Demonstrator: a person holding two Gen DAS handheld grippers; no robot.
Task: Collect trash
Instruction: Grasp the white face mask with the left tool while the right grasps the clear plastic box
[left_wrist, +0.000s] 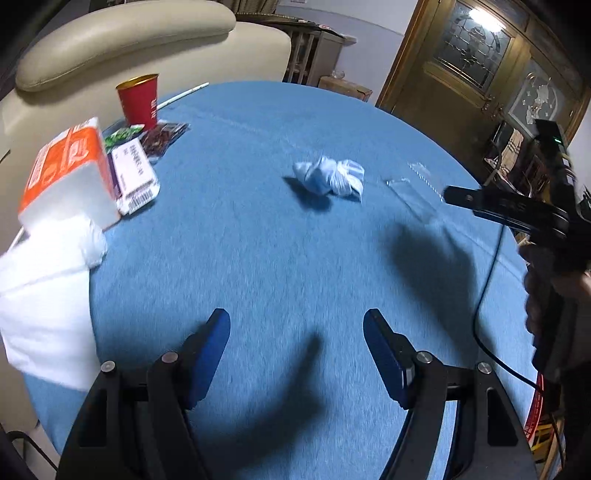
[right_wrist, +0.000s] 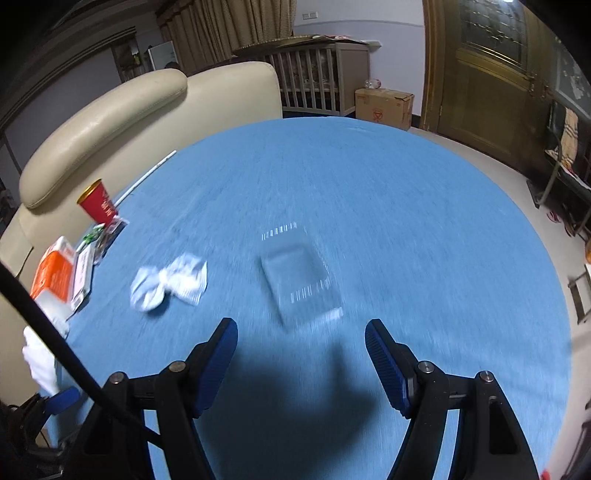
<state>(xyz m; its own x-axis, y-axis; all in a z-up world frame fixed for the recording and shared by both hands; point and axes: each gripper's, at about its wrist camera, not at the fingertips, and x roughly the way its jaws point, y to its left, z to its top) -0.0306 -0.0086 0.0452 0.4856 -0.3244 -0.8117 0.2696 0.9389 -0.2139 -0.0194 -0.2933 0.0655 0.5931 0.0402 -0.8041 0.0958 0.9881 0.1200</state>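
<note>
A crumpled white tissue (left_wrist: 330, 179) (right_wrist: 168, 282) lies near the middle of the blue tablecloth (left_wrist: 258, 258) (right_wrist: 406, 221). To its right lies a clear plastic wrapper (left_wrist: 415, 195) (right_wrist: 301, 280) with white printed stripes. My left gripper (left_wrist: 297, 332) hovers open over bare cloth, short of the tissue. My right gripper (right_wrist: 301, 339) is open just short of the clear wrapper, nothing between its blue pads. In the left wrist view the right gripper's body shows at the right edge, held by a hand (left_wrist: 546, 291).
At the table's left edge stand a red paper cup (left_wrist: 139, 99) (right_wrist: 98, 205), an orange tissue pack (left_wrist: 70, 173) (right_wrist: 51, 275), a white box with a barcode (left_wrist: 136, 173), snack wrappers (left_wrist: 162, 136) and loose white tissue (left_wrist: 44, 291). A cream sofa (left_wrist: 122, 44) borders the table.
</note>
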